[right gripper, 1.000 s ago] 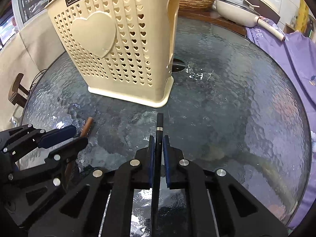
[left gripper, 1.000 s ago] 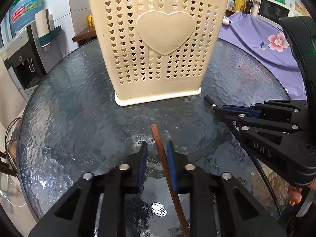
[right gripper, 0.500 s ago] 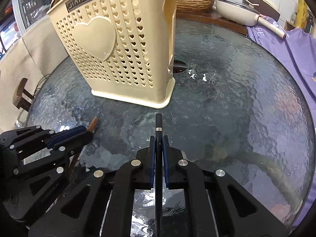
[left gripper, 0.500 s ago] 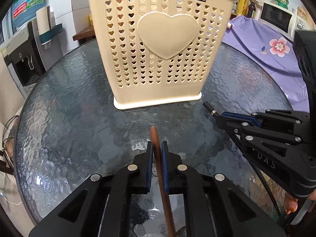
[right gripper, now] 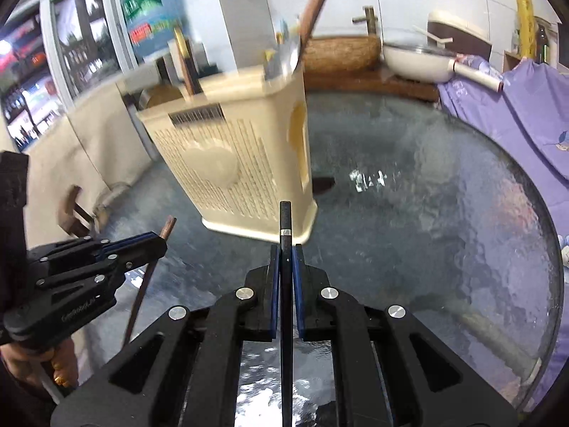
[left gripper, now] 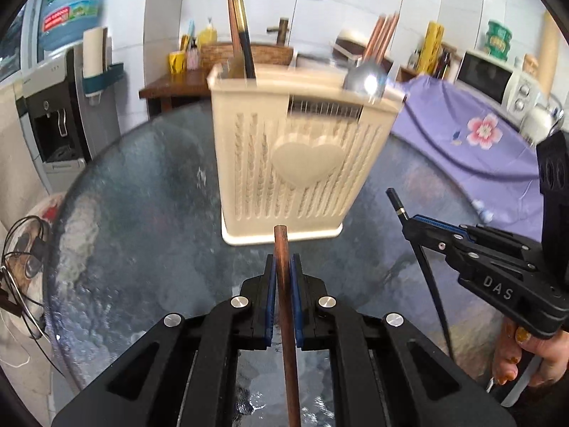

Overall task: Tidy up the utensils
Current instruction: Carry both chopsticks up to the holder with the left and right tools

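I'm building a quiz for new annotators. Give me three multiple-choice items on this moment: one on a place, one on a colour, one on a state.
1. Where does the cream utensil basket stand?
A. On the glass table
B. On the purple cloth
C. On the wooden shelf

2. What colour is the chopstick in the left gripper?
A. Black
B. Reddish brown
C. White

3. How is the right gripper?
A. Wide open, nothing in it
B. Shut on a spoon
C. Shut on a black chopstick

Answers:
1. A: its base sits on the glass table.
2. B: the brown chopstick runs between the blue pads.
3. C: the black chopstick with its silver band is clamped between the pads.
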`<state>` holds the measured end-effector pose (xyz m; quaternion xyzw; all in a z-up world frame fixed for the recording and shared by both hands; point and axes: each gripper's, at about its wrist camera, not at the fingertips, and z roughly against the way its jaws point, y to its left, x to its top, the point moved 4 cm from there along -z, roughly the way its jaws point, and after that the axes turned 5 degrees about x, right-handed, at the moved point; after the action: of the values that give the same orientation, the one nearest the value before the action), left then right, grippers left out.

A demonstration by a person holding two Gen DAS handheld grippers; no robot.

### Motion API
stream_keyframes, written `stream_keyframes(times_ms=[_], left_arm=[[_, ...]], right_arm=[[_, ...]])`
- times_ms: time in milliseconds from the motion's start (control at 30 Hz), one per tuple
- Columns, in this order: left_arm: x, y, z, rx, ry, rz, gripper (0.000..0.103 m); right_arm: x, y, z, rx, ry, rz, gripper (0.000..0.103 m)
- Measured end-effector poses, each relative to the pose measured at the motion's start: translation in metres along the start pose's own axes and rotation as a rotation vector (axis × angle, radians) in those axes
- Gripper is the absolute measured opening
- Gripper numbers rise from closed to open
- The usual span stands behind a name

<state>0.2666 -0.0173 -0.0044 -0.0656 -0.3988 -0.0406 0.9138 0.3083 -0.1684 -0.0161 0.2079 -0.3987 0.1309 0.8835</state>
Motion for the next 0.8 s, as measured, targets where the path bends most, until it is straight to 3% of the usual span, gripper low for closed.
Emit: stream_keyframes(times_ms=[433,800], left_arm=[[0.031,-0.009,0.086,-0.076,-0.191,-0.015,0.007],[0.049,-0.013,0.105,-0.088,-0.246,-0.047,0.007]], right_arm=[[0.032,0.032,0.104,0.123,-0.243,0.057,0.008],[0.049,0.054,0.115,0.129,-0.280,0.126,0.008]])
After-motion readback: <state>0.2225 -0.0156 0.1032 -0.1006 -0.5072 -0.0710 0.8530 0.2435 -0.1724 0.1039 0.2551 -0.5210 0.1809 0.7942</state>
